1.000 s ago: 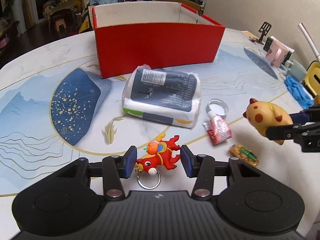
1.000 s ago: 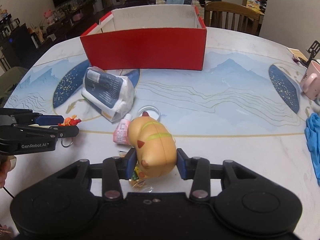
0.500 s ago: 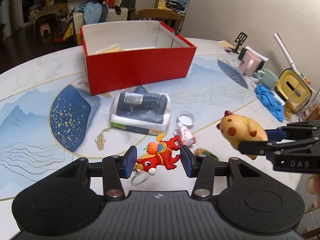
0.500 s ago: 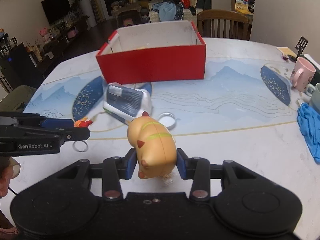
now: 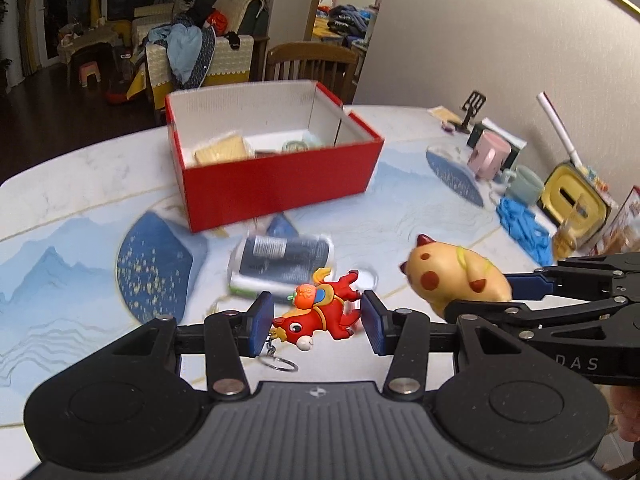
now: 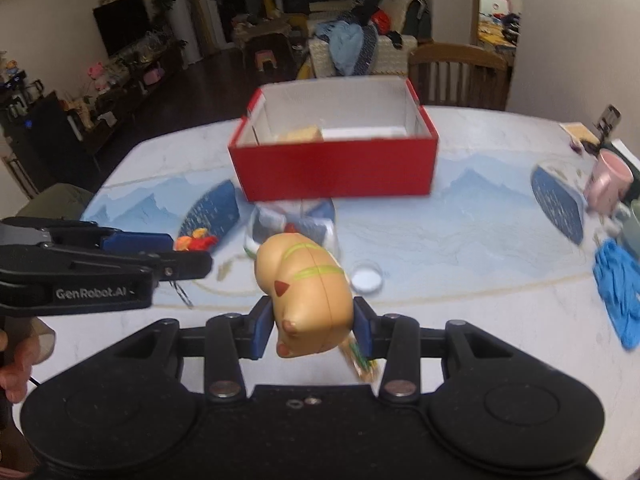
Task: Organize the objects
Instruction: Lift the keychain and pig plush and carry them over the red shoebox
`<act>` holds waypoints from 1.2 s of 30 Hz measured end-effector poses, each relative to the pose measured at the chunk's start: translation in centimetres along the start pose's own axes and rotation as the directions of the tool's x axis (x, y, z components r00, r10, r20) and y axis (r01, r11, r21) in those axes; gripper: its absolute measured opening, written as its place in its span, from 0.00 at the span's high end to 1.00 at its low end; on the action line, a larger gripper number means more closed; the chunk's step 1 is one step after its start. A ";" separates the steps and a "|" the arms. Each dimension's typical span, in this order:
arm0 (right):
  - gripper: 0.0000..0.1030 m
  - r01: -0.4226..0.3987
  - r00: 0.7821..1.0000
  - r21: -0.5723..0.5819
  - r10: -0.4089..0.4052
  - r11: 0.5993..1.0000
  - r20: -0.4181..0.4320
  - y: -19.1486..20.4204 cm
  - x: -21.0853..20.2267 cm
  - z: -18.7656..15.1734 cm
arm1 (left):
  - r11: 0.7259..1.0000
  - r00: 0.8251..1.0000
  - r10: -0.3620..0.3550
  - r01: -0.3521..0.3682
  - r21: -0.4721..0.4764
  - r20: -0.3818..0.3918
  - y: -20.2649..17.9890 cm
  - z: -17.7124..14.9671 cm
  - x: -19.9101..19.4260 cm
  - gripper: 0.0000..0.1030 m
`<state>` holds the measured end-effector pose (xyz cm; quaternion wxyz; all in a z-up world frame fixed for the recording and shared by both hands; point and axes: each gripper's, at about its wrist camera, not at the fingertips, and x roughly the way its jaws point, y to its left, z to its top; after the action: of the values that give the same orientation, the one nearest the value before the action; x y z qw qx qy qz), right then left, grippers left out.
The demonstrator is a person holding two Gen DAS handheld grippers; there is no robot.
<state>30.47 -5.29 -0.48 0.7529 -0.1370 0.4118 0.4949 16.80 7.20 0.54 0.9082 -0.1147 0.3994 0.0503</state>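
My left gripper [image 5: 318, 322] is shut on a red dragon keychain [image 5: 320, 312] and holds it above the table; its ring hangs below. It also shows in the right wrist view [image 6: 192, 256] at the left. My right gripper [image 6: 314, 324] is shut on a yellow spotted animal toy [image 6: 306, 292], raised off the table; the toy also shows in the left wrist view [image 5: 452, 276]. The open red box [image 5: 276, 176] stands ahead at the table's middle with several items inside; it also shows in the right wrist view [image 6: 336, 168].
A wrapped dark-blue packet [image 5: 284, 260] and a clear round lid [image 6: 366, 276] lie on the table in front of the box. A small snack packet [image 6: 362, 360] lies under my right gripper. Pink mug [image 5: 488, 156], grey-green mug [image 5: 524, 184], blue gloves [image 5: 524, 228] and a yellow case [image 5: 572, 196] stand at the right.
Both grippers have risen higher above the table with their toys held. The box interior now shows more from above.
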 end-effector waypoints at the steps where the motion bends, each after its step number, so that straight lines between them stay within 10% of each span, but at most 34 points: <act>1: 0.61 -0.005 1.000 -0.009 0.005 1.000 0.008 0.0 0.0 0.8 | 1.000 1.000 -0.001 0.001 -0.001 0.009 0.0 0.6 0.0 0.56; 36: 0.61 -0.041 0.999 -0.186 0.038 0.982 -0.024 -7.9 17.7 20.2 | 0.962 0.962 0.265 -0.260 -0.085 0.066 5.3 18.8 15.4 0.56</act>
<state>50.02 14.60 -2.89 0.7226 -0.2034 0.3739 0.5446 39.70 16.99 0.64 0.9031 -0.0931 0.3738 0.1898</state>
